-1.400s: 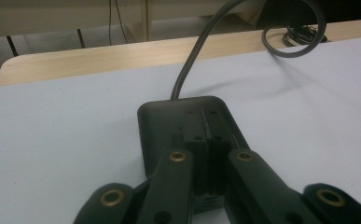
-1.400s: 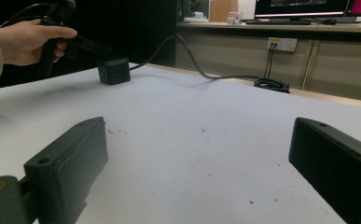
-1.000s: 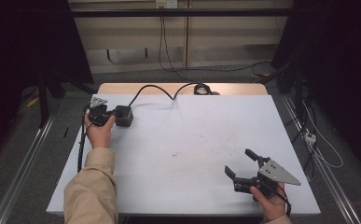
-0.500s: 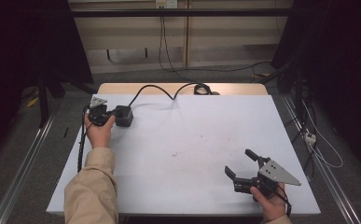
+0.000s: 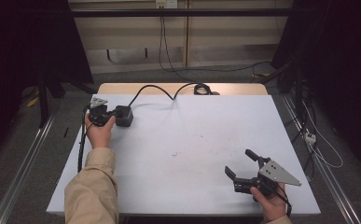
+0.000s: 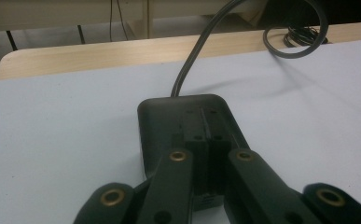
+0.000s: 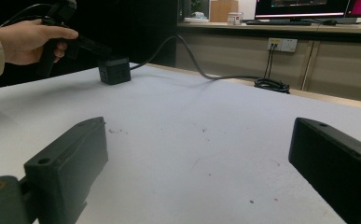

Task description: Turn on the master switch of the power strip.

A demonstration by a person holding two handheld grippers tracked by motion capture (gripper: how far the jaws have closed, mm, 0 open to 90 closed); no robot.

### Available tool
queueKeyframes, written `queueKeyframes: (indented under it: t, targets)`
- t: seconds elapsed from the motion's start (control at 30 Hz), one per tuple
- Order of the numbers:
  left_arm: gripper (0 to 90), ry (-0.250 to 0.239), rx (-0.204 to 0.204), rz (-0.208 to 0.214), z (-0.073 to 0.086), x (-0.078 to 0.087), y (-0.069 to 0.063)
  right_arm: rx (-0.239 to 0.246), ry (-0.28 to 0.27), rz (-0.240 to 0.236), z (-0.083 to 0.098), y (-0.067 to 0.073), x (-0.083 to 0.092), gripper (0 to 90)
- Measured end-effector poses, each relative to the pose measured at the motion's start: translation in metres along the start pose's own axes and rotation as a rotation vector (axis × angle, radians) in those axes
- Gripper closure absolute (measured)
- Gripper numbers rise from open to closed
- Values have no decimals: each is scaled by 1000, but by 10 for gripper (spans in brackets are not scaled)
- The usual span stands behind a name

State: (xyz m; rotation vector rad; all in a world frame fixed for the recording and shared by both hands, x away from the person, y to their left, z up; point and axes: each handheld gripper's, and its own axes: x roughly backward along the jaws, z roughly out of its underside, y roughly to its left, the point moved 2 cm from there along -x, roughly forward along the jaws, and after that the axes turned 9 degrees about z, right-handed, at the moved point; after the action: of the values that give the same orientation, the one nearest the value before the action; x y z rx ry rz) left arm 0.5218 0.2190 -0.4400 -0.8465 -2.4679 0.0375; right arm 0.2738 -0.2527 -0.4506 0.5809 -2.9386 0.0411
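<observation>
A white table top [image 5: 183, 154] takes up the middle and lower part of the high view, resting on a light wooden table [image 5: 178, 88] whose far edge shows as a strip along the top. Faint dark smudges [image 5: 206, 144] mark the white surface right of centre. Toward the upper left a black cube-shaped power block [image 5: 123, 115] sits directly on the white top. Its black cable [image 5: 157, 89] runs from the block toward the upper middle and ends in a small coil [image 5: 201, 88] lying on the wooden strip
</observation>
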Motion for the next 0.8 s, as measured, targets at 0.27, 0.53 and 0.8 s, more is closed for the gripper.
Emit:
queueKeyframes:
  t: [0.27,0.53,0.8]
  targets:
    - [900,0,-1,-6,0,1,-1,0,-4,0,-1,1,0,39]
    - [900,6,2,-11,0,0,-1,0,-4,0,-1,1,1,39]
    - [900,-1,13,-8,1,0,-1,1,-5,1,-1,1,1,39]
